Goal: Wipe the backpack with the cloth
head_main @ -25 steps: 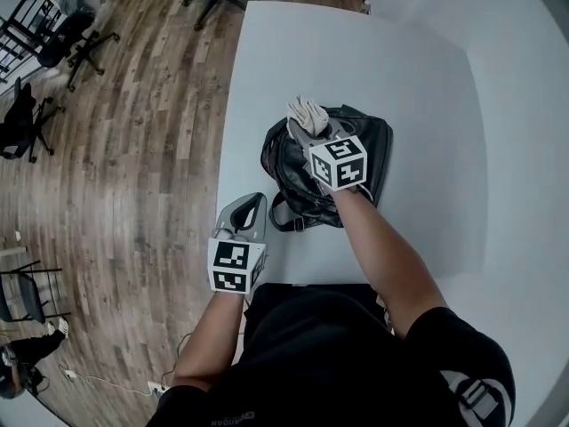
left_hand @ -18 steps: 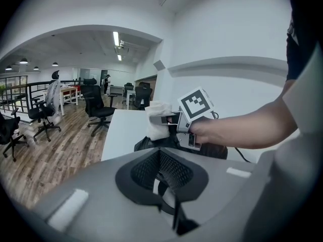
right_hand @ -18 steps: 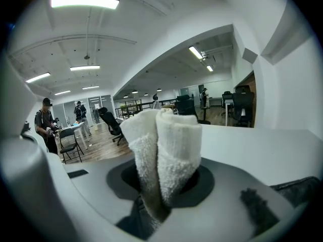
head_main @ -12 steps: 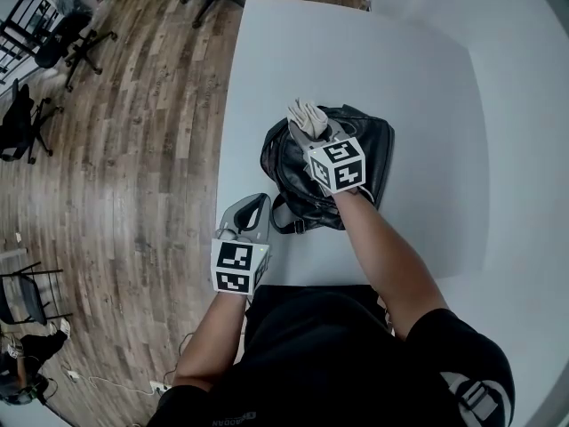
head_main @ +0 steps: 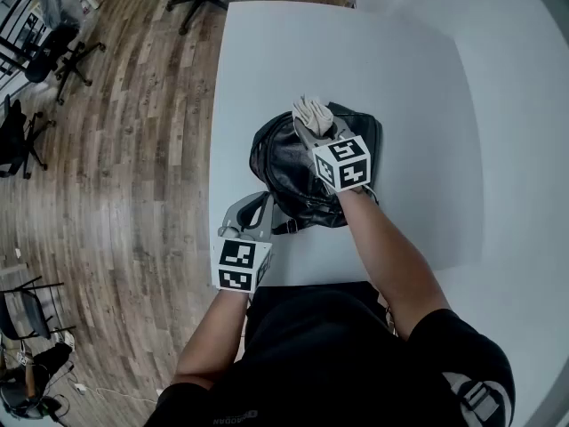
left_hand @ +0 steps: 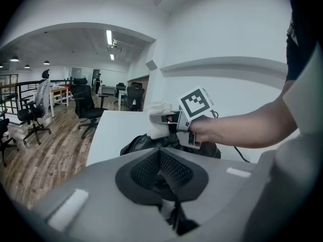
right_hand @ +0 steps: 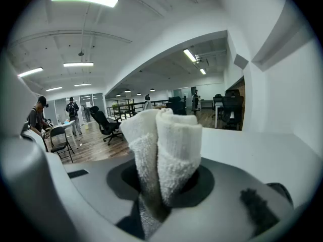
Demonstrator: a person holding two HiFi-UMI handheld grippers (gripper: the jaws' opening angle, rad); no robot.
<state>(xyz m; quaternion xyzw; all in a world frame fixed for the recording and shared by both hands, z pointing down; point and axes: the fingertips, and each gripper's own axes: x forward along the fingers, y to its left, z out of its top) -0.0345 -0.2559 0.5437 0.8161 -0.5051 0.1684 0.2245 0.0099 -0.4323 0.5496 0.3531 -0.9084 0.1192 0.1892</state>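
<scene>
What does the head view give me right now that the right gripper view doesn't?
Head view only: the black backpack lying on the table, the right gripper over its far end, and the left gripper at its near-left corner, by a strap.
Right gripper view only: the jaws closed on the folded cloth up close, and two people standing far off in the office.
Both: the cloth, the white table, and office chairs on the wood floor.
</scene>
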